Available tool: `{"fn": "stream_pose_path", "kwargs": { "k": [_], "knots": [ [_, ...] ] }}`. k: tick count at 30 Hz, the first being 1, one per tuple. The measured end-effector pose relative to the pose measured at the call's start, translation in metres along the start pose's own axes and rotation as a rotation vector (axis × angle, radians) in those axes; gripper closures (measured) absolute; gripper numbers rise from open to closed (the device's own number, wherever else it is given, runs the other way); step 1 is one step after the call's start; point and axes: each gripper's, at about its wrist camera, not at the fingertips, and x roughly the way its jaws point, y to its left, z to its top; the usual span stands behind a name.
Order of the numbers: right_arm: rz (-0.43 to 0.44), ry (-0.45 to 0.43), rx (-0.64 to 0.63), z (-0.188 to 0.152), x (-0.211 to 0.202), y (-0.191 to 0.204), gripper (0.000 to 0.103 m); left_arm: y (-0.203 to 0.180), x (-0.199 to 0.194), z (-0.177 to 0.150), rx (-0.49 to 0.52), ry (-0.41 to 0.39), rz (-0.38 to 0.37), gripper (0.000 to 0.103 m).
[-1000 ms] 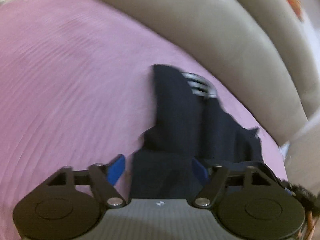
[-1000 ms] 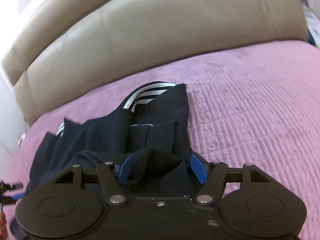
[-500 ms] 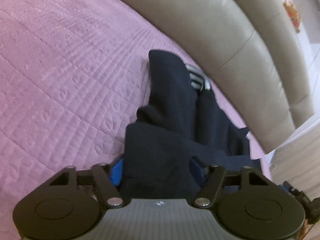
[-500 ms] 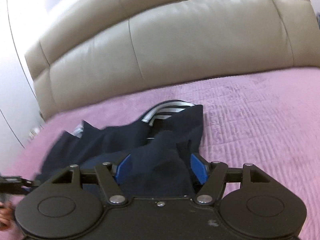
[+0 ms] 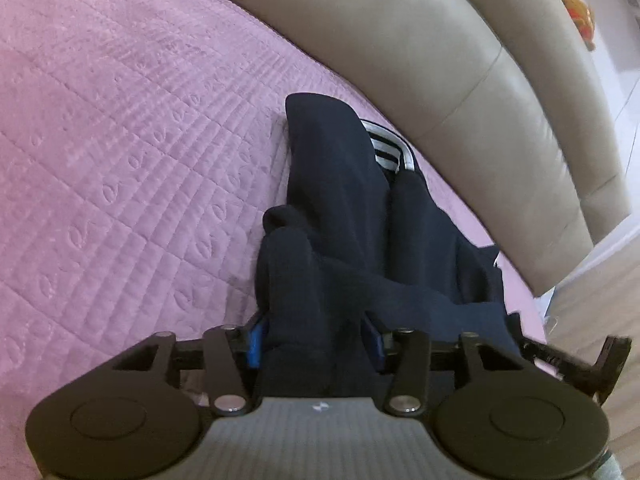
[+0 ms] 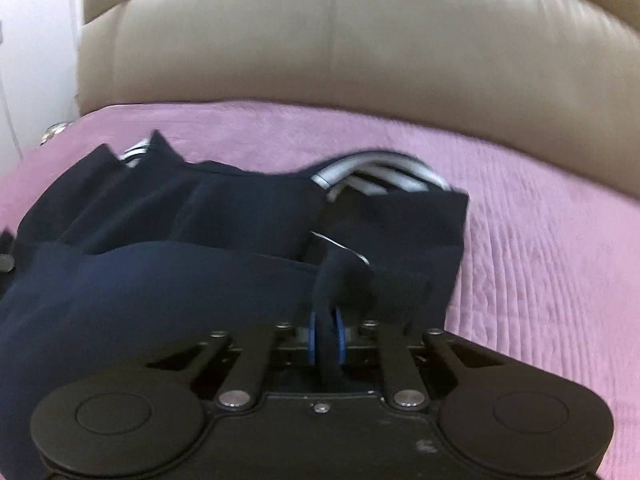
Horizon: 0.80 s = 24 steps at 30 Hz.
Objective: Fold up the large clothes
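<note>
Both grippers have just been closing on the garment point(image 5: 360, 248). Right gripper point(image 6: 327, 334): blue pads point(image 6: 313, 336) now pinch a thin fold of the navy cloth, where a second ago they stood wide around it. Left gripper point(image 5: 316, 338): jaws narrowed, pads point(image 5: 255, 340) against a thick bunch of the fabric. Beyond both, the garment, with a striped collar point(image 6: 376, 178), lies rumpled on the pink quilt point(image 5: 120, 140), near the beige headboard point(image 6: 360, 48).

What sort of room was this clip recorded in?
Most likely a bedroom. A quilted pink bedspread covers a wide, soft surface, backed by a padded beige headboard, and a dark navy garment lies on top for folding.
</note>
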Motion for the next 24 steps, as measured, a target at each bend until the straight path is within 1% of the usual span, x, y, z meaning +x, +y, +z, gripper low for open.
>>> {"fn": "stream_pose_path", "kwargs": {
  "k": [1, 2, 4, 5, 6, 8, 9, 11, 13, 14, 15, 16, 17, 18, 19, 20, 22, 23, 24],
  "knots": [
    [-0.016, -0.042, -0.017, 0.000, -0.012, 0.005, 0.091, -0.003, 0.000, -0.001, 0.021, -0.007, 0.025, 0.073],
    [-0.024, -0.091, -0.021, 0.002, -0.028, 0.008, 0.092, -0.009, -0.001, -0.002, 0.055, -0.013, 0.053, 0.087],
    [-0.047, -0.195, -0.019, 0.005, -0.064, 0.012, 0.092, -0.024, -0.011, -0.003, 0.107, -0.072, 0.085, 0.089],
    [-0.056, -0.238, -0.016, 0.007, -0.079, 0.013, 0.092, -0.037, -0.022, -0.003, 0.153, -0.122, 0.091, 0.089],
    [-0.077, -0.278, -0.023, 0.010, -0.093, 0.015, 0.093, -0.049, -0.031, -0.003, 0.189, -0.158, 0.086, 0.089],
    [-0.134, -0.353, -0.033, 0.021, -0.113, 0.014, 0.093, -0.073, -0.055, 0.002, 0.240, -0.236, 0.032, 0.090],
    [-0.167, -0.392, -0.020, 0.028, -0.119, 0.011, 0.093, -0.083, -0.066, 0.005, 0.261, -0.278, 0.002, 0.090],
    [-0.207, -0.452, 0.033, 0.044, -0.123, 0.001, 0.093, -0.104, -0.085, 0.014, 0.319, -0.364, -0.023, 0.090],
    [-0.268, -0.477, 0.069, 0.061, -0.109, -0.008, 0.093, -0.120, -0.091, 0.031, 0.348, -0.424, -0.035, 0.090],
    [-0.290, -0.465, 0.100, 0.069, -0.091, -0.014, 0.093, -0.127, -0.087, 0.044, 0.355, -0.452, -0.041, 0.089],
    [-0.310, -0.447, 0.127, 0.074, -0.074, -0.019, 0.093, -0.132, -0.079, 0.056, 0.357, -0.463, -0.034, 0.089],
    [-0.320, -0.413, 0.144, 0.079, -0.055, -0.023, 0.093, -0.135, -0.066, 0.070, 0.356, -0.464, -0.029, 0.089],
    [-0.334, -0.362, 0.164, 0.081, -0.027, -0.027, 0.093, -0.134, -0.049, 0.085, 0.348, -0.461, -0.020, 0.089],
    [-0.339, -0.319, 0.180, 0.081, -0.005, -0.029, 0.093, -0.131, -0.025, 0.100, 0.330, -0.445, 0.009, 0.089],
    [-0.346, -0.261, 0.186, 0.079, 0.022, -0.030, 0.093, -0.127, -0.002, 0.112, 0.313, -0.412, 0.032, 0.089],
    [-0.367, -0.225, 0.183, 0.074, 0.041, -0.029, 0.093, -0.118, 0.028, 0.122, 0.289, -0.369, 0.071, 0.089],
    [-0.402, -0.116, 0.177, 0.060, 0.082, -0.028, 0.093, -0.105, 0.072, 0.125, 0.277, -0.308, 0.144, 0.089],
    [-0.413, -0.074, 0.184, 0.051, 0.097, -0.031, 0.091, -0.097, 0.095, 0.122, 0.295, -0.287, 0.191, 0.089],
    [-0.415, -0.039, 0.191, 0.044, 0.107, -0.032, 0.090, -0.090, 0.110, 0.117, 0.311, -0.273, 0.222, 0.089]
  ]
}}
